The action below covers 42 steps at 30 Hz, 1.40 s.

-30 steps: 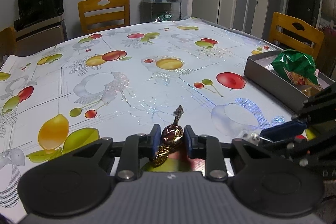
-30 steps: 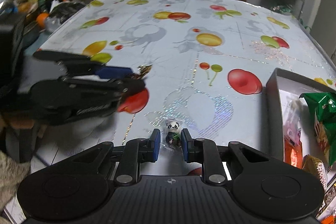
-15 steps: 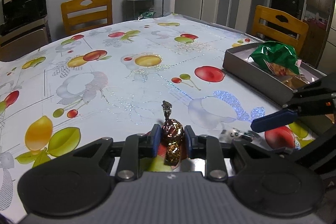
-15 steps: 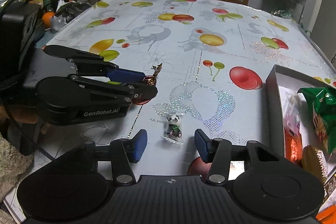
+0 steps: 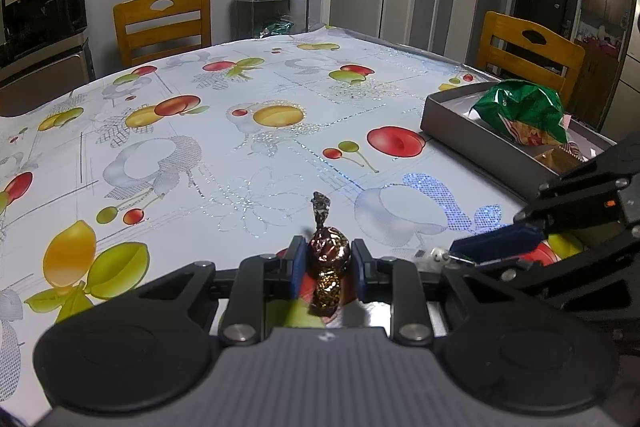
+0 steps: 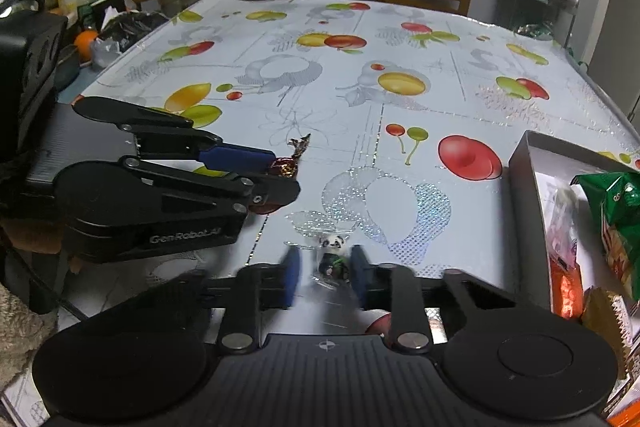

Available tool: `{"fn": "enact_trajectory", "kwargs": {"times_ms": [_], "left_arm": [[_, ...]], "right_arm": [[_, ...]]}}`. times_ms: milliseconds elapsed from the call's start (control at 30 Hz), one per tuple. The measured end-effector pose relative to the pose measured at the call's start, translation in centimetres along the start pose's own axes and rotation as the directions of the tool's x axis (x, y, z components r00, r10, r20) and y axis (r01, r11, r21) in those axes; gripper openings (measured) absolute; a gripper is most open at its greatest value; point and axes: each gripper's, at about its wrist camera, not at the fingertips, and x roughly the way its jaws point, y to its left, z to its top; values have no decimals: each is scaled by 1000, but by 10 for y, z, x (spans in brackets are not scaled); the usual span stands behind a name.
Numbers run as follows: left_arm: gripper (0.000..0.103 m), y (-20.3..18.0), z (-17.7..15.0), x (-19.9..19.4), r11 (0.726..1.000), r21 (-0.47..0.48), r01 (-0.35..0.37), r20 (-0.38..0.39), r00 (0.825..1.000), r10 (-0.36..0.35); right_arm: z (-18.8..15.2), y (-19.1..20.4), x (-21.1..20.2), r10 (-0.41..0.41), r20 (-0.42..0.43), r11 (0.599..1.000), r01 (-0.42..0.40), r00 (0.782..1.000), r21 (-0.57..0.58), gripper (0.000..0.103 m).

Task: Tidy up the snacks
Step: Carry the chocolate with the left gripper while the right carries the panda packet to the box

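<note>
While my left gripper (image 5: 325, 269) clamps a chocolate (image 5: 328, 254), my right gripper (image 6: 325, 273), jaws just closing, seemingly pinches a blurred panda candy (image 6: 333, 255).

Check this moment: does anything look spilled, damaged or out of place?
Nothing spilled or damaged. The left tongs grip a brown foil candy. The right tongs have just been closing around the panda candy, their pads motion-blurred. The other snacks sit inside the grey box.
</note>
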Motion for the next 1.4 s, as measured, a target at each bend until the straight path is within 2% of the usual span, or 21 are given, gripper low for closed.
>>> {"fn": "enact_trajectory", "kwargs": {"times_ms": [200,400,633,833,1033,1400], "left_arm": [[22,-1,0,0,1000,-5,-2,5,1000,2],[22,-21,-3,-4,995,27,-93,9,996,92],[22,-45,-20,-26,992,-4,-124,6,992,125],[22,-61,-34,-46,990,10,-144,-5,990,144],[22,-70,-33,-54,990,15,-142,-9,990,143],[21,-108,-5,-71,993,60,-97,82,992,92]], "right_arm": [[-10,-1,-19,10,27,1000,-10,1000,-7,22],[-25,-5,-44,23,68,1000,-22,997,-9,22],[-44,-11,-56,45,85,999,-44,995,-9,22],[-49,-13,-61,84,102,996,-84,991,-8,22],[-51,-15,-71,103,140,995,-101,985,-21,22],[-52,-35,-102,88,236,996,-88,968,-11,22]]}}
